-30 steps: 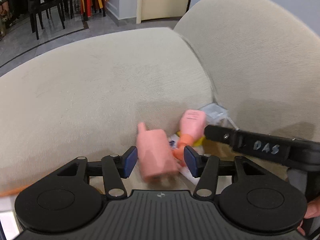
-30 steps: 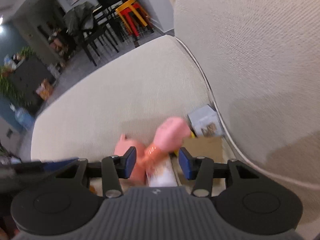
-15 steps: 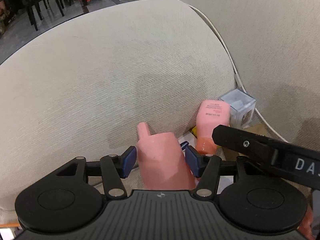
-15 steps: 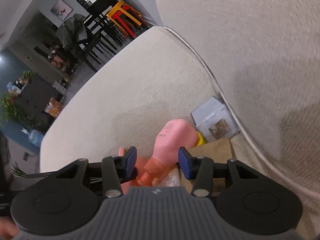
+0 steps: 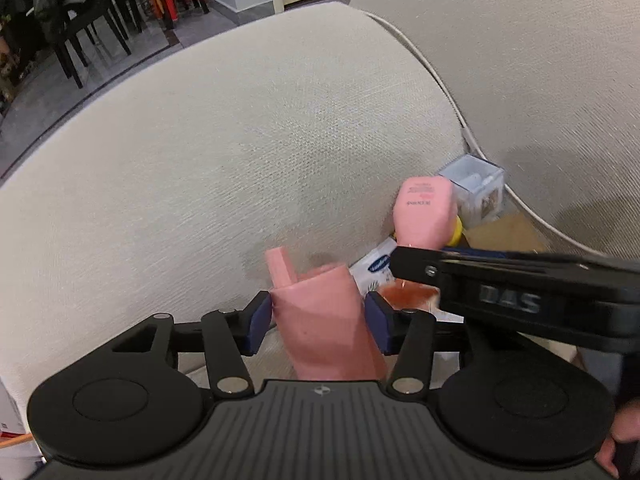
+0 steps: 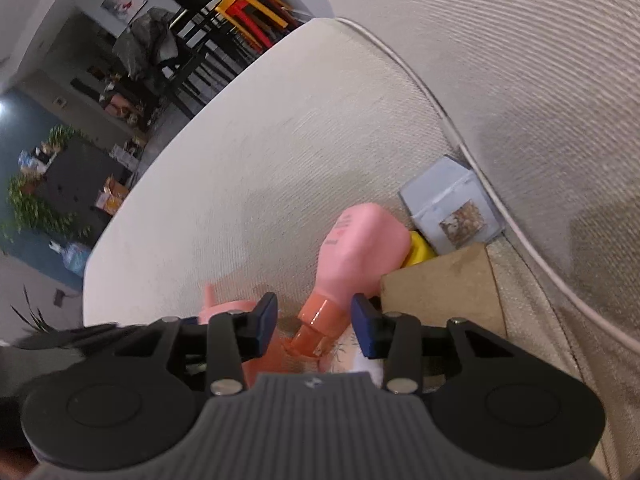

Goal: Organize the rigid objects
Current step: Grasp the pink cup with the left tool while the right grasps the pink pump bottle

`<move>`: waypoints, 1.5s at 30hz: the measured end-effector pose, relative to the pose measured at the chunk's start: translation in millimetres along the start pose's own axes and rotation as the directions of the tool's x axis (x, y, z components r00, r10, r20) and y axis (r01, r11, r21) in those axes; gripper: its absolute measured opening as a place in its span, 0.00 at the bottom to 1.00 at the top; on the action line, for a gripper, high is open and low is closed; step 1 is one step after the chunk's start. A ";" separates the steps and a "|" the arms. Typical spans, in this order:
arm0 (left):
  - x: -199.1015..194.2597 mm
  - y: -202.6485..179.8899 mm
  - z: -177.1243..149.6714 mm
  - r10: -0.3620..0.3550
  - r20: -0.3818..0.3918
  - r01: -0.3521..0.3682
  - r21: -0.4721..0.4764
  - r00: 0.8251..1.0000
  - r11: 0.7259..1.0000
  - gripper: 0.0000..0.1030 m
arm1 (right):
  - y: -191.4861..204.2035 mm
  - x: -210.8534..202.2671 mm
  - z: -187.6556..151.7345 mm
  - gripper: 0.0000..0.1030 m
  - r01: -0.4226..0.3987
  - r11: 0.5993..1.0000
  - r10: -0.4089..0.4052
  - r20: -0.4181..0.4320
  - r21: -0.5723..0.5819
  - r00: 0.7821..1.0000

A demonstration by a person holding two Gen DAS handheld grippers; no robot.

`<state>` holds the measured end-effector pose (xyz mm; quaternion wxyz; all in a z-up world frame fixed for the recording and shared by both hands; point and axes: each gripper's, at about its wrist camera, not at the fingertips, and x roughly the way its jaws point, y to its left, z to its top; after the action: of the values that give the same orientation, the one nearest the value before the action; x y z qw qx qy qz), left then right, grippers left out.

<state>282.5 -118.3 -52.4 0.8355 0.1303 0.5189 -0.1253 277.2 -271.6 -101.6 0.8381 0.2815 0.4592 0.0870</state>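
My left gripper is shut on a pink spouted cup, its spout pointing away, held just above the beige sofa seat. My right gripper is open around the orange cap of a pink bottle that lies on the seat; its jaws do not touch the cap. The bottle also shows in the left wrist view, partly behind the right gripper's black body. The cup's rim shows in the right wrist view.
A clear plastic box sits in the sofa's corner against the backrest. A yellow object, a brown cardboard box and a white packet lie by the bottle. Chairs and stools stand on the floor beyond.
The left gripper has kept hold of the pink cup while its view swung slightly left. The right gripper has moved closer to the bottle, its jaws now around the orange cap.
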 end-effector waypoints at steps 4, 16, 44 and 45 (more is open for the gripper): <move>-4.7 -3.1 -9.6 0.015 0.008 -0.015 -0.002 1.000 1.000 0.54 | 12.6 4.4 -5.8 0.40 0.033 0.994 -0.034 -0.003 -0.102 0.999; -12.3 -4.0 -22.6 0.024 0.006 -0.024 -0.027 1.000 0.999 0.52 | 20.2 -11.9 -15.4 0.20 0.070 0.975 -0.062 0.042 -0.209 0.997; -16.0 -6.7 -37.5 0.057 0.093 -0.055 -0.027 0.994 0.998 0.54 | 13.4 -20.8 -16.4 0.35 0.139 0.959 -0.098 0.173 -0.246 0.980; -16.3 -6.7 -38.1 0.057 0.096 -0.056 -0.016 0.994 0.998 0.54 | 14.8 -20.5 -19.3 0.36 0.139 0.960 -0.100 0.168 -0.242 0.981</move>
<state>241.3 -110.1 -54.7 0.8637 0.1330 0.4749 -0.1042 251.5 -260.1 -86.8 0.9037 0.1500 0.3946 0.0719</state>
